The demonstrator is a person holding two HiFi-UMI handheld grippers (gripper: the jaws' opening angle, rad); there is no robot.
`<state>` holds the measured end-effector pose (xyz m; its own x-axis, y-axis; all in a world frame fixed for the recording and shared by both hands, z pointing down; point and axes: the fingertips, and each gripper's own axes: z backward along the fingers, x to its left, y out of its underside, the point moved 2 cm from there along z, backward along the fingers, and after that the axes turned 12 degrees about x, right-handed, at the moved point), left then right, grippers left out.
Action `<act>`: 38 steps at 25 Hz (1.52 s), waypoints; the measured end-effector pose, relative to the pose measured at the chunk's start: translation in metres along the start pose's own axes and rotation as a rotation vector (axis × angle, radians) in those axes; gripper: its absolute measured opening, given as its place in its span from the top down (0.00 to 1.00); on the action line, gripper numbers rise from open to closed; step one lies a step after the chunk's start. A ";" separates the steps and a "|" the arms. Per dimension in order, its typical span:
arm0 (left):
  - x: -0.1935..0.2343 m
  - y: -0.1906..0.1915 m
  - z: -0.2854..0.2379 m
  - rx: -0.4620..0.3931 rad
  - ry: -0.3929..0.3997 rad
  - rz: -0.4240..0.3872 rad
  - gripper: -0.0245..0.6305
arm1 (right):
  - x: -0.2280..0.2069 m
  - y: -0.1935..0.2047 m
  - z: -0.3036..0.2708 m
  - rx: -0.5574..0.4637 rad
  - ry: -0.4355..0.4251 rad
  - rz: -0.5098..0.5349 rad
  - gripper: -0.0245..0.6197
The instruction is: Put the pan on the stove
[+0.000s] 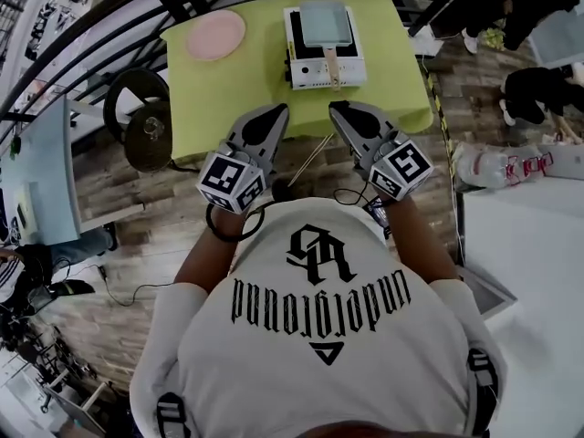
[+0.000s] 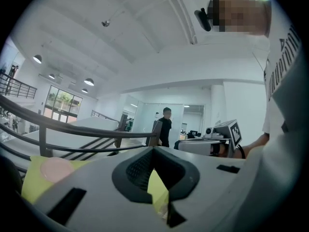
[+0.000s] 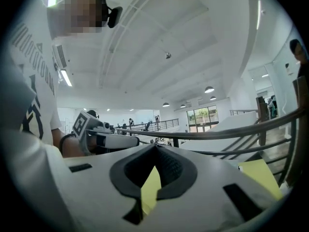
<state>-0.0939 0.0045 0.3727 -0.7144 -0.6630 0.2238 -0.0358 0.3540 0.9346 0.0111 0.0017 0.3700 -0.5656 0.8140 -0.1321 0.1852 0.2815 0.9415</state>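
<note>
A pale blue square pan [image 1: 326, 24] with a wooden handle [image 1: 331, 67] rests on the white portable stove [image 1: 310, 62], at the far side of the yellow-green table [image 1: 228, 99]. The handle points toward me. My left gripper [image 1: 277, 110] and right gripper [image 1: 337, 108] hover side by side over the table's near edge, short of the stove. Both are shut and hold nothing. The left gripper view shows its jaws [image 2: 154, 150] closed with the right gripper [image 2: 226, 131] beside them. In the right gripper view the jaws [image 3: 155, 147] are closed too. The pan is in neither gripper view.
A pink plate [image 1: 216, 35] lies at the table's far left. Two thin wooden sticks [image 1: 313, 156] lean at the table's front edge. A black round stool [image 1: 146, 121] stands to the left, a white table [image 1: 529, 272] to the right, and a railing [image 2: 72, 129] behind. A person [image 2: 165, 124] stands far off.
</note>
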 end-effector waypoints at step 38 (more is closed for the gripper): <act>-0.197 0.046 0.029 -0.041 -0.161 0.002 0.96 | 0.069 0.068 0.172 0.010 -0.112 0.070 0.96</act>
<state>0.0247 0.1707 0.3631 -0.8174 -0.5467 0.1814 -0.0079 0.3255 0.9455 0.1231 0.1639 0.3714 -0.4576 0.8834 -0.1009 0.2294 0.2269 0.9465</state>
